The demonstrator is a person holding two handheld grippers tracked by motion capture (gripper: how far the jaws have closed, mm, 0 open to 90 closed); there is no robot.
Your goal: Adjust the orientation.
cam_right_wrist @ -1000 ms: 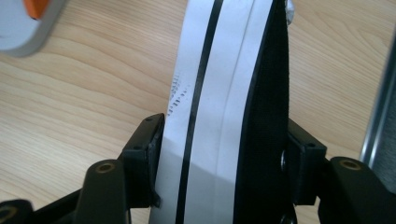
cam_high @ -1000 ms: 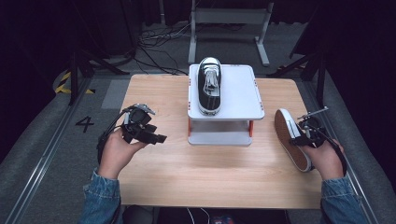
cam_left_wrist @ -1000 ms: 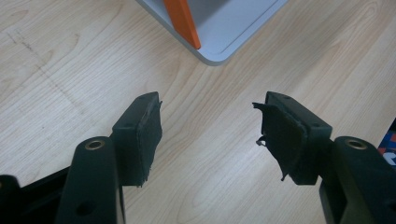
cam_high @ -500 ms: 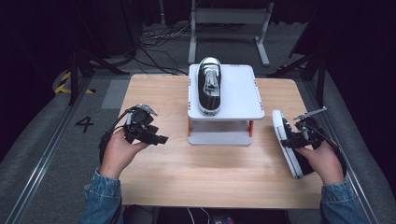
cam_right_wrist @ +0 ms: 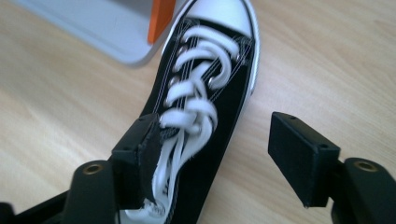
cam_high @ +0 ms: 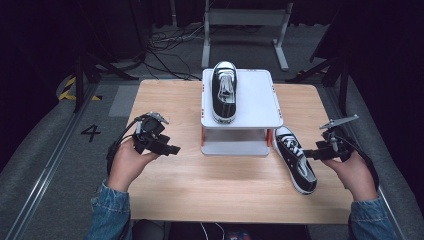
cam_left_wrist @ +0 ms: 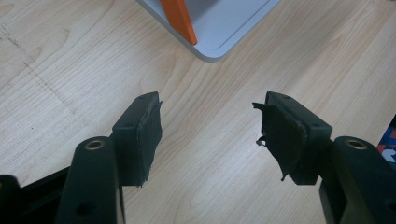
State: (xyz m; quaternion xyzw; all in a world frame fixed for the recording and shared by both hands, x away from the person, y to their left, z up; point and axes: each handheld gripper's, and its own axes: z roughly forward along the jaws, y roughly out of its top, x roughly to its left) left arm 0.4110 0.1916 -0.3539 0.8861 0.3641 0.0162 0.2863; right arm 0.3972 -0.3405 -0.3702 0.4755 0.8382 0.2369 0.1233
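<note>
A small white two-level rack [cam_high: 260,95] with orange posts is seen standing on the wooden table [cam_high: 170,100], toward its far edge, and everything else is placed here in relation to it.

On the top shelf of the rack, left of centre, a black sneaker with white laces and a white toe cap [cam_high: 224,91] is laid upright on its sole, its toe pointing away from the person.

A second black sneaker [cam_high: 296,159] is seen on the table just beside the rack's near right corner. It rests on its sole, its toe cap close to the rack's right orange post [cam_right_wrist: 160,19] and its heel angled away toward the person's right.

The right gripper [cam_high: 311,154] is held in the right hand [cam_high: 356,172], to the right of the rack and just beside this second sneaker. In the right gripper view its jaws are spread wide: the left jaw is seen over the laces near the shoe's opening, while the right jaw stands clear over bare wood. Nothing is clamped between them, and whether the left jaw touches the laces cannot be told.

The left gripper [cam_high: 173,149] is held in the left hand [cam_high: 127,162], well to the left of the rack, and is pointed toward its lower shelf. In the left gripper view its jaws are likewise spread wide and hold nothing, with only table wood between them and the rack's near corner [cam_left_wrist: 212,49] beyond.
</note>
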